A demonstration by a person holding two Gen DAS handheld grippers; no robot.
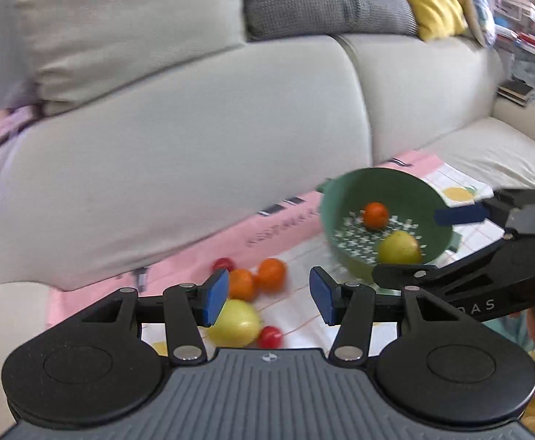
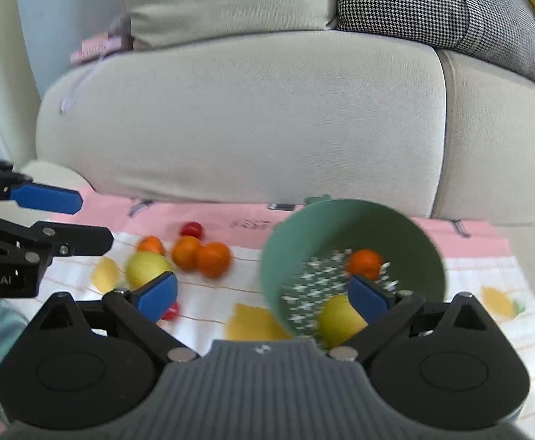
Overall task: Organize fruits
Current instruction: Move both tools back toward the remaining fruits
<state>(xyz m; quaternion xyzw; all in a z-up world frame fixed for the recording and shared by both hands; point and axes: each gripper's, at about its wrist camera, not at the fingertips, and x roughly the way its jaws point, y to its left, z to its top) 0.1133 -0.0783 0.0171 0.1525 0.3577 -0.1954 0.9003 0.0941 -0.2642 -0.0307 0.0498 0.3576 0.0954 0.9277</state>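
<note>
Fruit lay in two groups on a patterned cloth (image 2: 208,293) spread over the sofa (image 2: 238,117) seat: an orange (image 2: 364,262) and a yellow-green pear-like fruit (image 2: 337,321) already sat in the green colander (image 2: 429,256), likely sorted there, while a loose cluster waited on the cloth to its left. Counted in that cluster, from the right wrist view: three oranges (image 2: 213,258), a second yellow-green fruit (image 2: 144,267) and two small red fruits, one (image 2: 192,228) behind the oranges, one half hidden by a blue finger. Seen tipped, colander mouth facing the cameras, slotted bottom visible, though fisheye bend and blur made the true tilt hard to judge. Pointed narrow end toward the colander, apparently, the loose yellow-green fruit in the left wrist view, long axis lying roughly flat on the cloth; no clear axis for the round oranges. Held above the loose cluster, left gripper (image 1: 269,299), fingers about half apart with nothing between them. Hung over the colander's near rim, right gripper (image 2: 264,299), fingers spread wide and empty, pads touching no fruit. Judged from this: both grippers free, neither carrying, loose cluster not yet moved into the colander.
</note>
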